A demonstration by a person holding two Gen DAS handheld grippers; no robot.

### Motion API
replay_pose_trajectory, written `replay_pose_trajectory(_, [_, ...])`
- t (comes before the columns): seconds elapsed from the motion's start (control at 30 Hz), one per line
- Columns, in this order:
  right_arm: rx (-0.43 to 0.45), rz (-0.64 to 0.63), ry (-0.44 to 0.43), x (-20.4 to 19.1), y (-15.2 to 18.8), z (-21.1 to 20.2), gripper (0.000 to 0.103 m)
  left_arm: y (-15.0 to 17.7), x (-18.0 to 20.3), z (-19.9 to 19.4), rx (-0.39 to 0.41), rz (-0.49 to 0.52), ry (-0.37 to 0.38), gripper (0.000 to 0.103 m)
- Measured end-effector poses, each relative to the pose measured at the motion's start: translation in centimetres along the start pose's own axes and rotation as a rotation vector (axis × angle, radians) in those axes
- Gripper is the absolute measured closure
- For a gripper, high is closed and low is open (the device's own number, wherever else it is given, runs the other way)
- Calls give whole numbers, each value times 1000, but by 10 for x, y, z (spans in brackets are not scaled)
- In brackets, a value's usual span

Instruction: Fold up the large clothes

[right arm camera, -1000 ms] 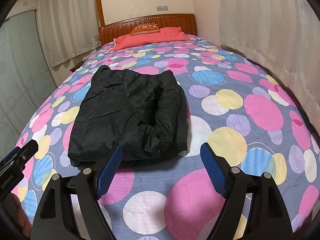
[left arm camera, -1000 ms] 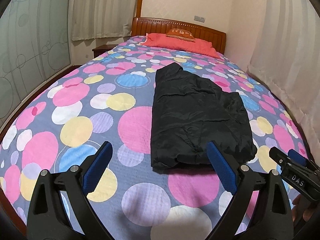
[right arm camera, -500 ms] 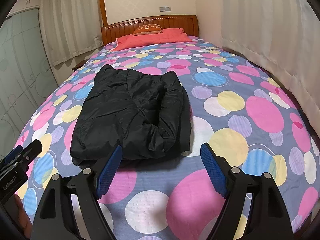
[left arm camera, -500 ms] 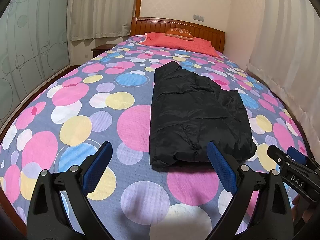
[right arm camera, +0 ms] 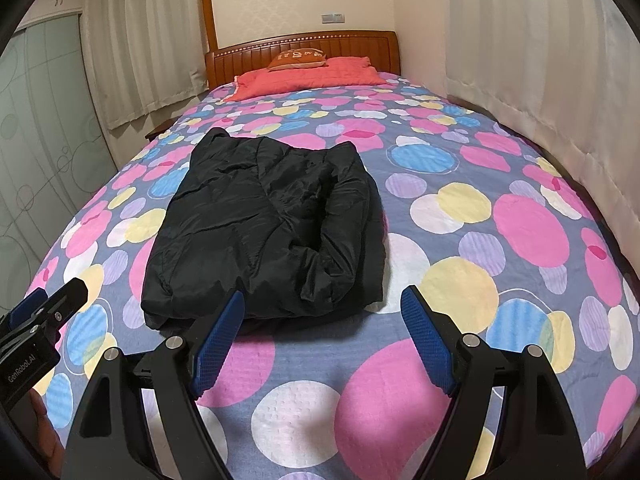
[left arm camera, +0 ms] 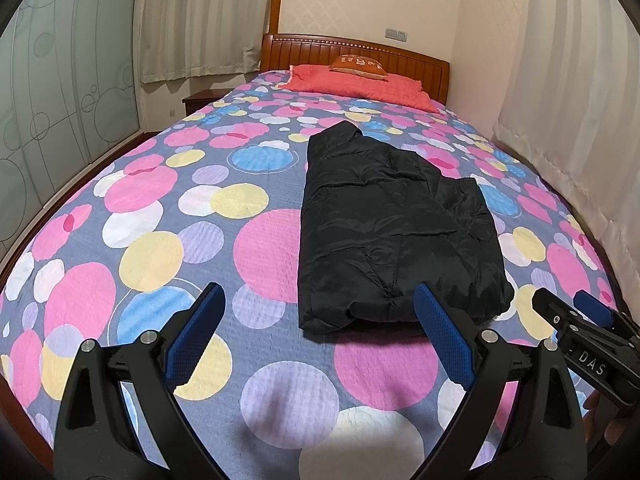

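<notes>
A black padded jacket (left arm camera: 392, 232) lies folded into a thick rectangle on the bed's dotted cover (left arm camera: 160, 208); the right wrist view shows the jacket (right arm camera: 264, 232) left of centre. My left gripper (left arm camera: 320, 308) hangs open above the cover, short of the jacket's near edge, with nothing between its blue pads. My right gripper (right arm camera: 322, 308) is open too, just short of the jacket's near right corner, holding nothing. Each view catches the other gripper at its side: the right gripper (left arm camera: 576, 320) and the left gripper (right arm camera: 48, 308).
A red pillow (left arm camera: 360, 84) with a small orange cushion (left arm camera: 360, 66) lies against the wooden headboard (right arm camera: 304, 50). Curtains (right arm camera: 540, 40) hang along the right side of the bed. A frosted sliding door (left arm camera: 60, 80) and a nightstand (left arm camera: 200, 100) stand to the left.
The view has shifted slightly, so the jacket sits a touch lower in the right wrist frame. Both grippers stay open and the jacket has not moved.
</notes>
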State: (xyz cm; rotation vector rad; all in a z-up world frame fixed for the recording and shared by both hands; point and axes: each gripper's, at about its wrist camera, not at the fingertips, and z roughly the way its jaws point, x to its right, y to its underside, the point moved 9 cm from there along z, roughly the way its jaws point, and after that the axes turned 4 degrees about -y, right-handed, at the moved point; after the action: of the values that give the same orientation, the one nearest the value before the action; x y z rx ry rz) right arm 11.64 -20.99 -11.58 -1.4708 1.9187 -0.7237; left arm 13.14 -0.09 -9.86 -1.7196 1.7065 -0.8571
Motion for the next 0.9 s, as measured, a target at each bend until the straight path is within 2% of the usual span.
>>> replay_pose_trajectory(0.9, [-3, -4, 0, -5, 2, 0, 24, 4, -6, 5, -10, 4, -16, 8])
